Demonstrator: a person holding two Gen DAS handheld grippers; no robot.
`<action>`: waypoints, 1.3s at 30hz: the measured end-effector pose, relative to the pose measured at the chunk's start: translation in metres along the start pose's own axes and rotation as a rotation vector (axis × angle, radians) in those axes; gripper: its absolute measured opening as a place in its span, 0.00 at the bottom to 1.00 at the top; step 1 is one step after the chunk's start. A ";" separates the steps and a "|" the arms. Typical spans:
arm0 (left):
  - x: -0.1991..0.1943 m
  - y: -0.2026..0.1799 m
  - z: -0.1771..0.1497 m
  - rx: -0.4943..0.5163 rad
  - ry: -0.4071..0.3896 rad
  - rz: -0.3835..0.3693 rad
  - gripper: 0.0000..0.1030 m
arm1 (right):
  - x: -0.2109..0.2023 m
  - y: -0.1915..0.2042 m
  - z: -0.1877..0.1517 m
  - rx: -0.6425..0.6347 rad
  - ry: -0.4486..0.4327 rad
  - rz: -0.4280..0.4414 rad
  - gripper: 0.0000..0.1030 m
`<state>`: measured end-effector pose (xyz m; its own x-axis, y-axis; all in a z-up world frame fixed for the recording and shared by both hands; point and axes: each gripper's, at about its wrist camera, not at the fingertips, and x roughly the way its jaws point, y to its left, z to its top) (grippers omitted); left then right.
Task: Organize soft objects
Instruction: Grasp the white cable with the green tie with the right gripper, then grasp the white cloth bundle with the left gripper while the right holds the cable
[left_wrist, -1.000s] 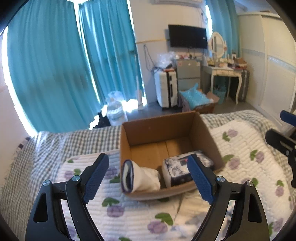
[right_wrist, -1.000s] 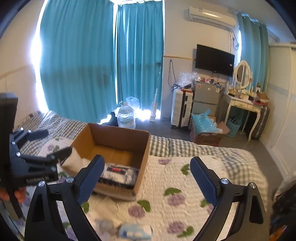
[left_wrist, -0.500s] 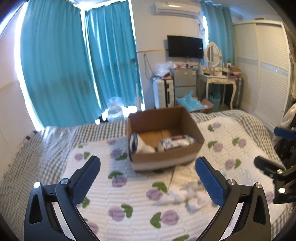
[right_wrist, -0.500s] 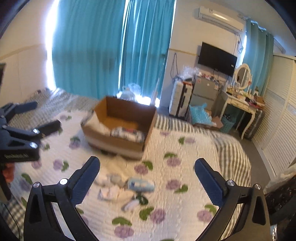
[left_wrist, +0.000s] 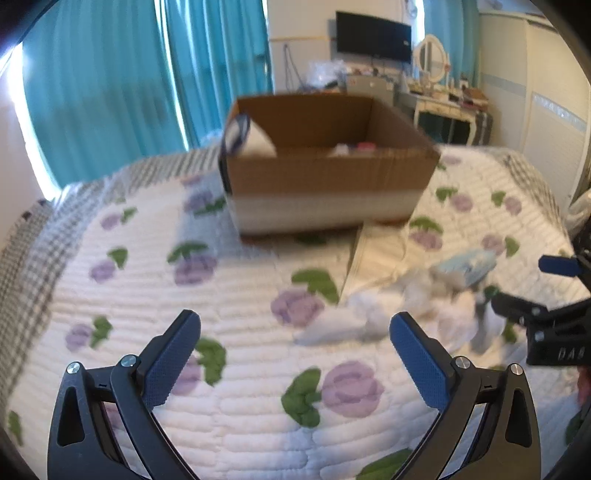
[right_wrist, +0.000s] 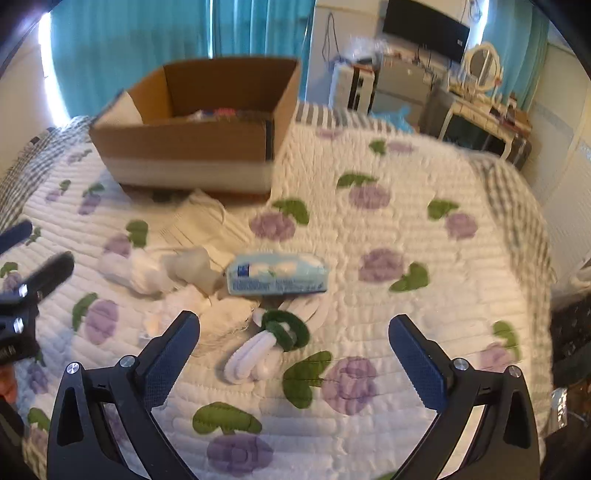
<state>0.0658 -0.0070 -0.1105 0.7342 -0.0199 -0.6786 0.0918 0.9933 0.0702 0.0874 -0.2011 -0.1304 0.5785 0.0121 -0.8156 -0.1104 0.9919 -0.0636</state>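
A cardboard box stands on the flowered quilt, with a white roll and other packs inside. In front of it lies a pile of soft things: a pale blue tissue pack, white socks, a beige cloth and a white bundle with a green band. My right gripper is open wide low over that bundle, not touching it. My left gripper is open over bare quilt, left of the pile.
The quilt covers a bed with a checked sheet at its edges. Beyond the bed are teal curtains, a suitcase, a dressing table and a wardrobe at the right. Each gripper shows at the edge of the other's view.
Both grippers have dropped from above the box down toward the quilt. The pile of soft things is now close under them. The left jaws have spread wider.
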 end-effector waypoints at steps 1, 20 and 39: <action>0.006 0.001 -0.006 -0.002 0.016 -0.003 1.00 | 0.007 0.000 -0.001 0.003 0.017 0.008 0.95; 0.019 -0.008 -0.022 0.034 0.094 -0.019 1.00 | -0.010 -0.004 -0.010 -0.006 -0.016 0.088 0.29; 0.069 -0.045 -0.008 0.088 0.140 -0.171 0.40 | 0.006 -0.018 0.009 -0.020 -0.024 0.101 0.29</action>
<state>0.1072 -0.0520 -0.1660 0.6031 -0.1651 -0.7804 0.2698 0.9629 0.0048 0.1002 -0.2174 -0.1288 0.5829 0.1150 -0.8044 -0.1853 0.9827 0.0063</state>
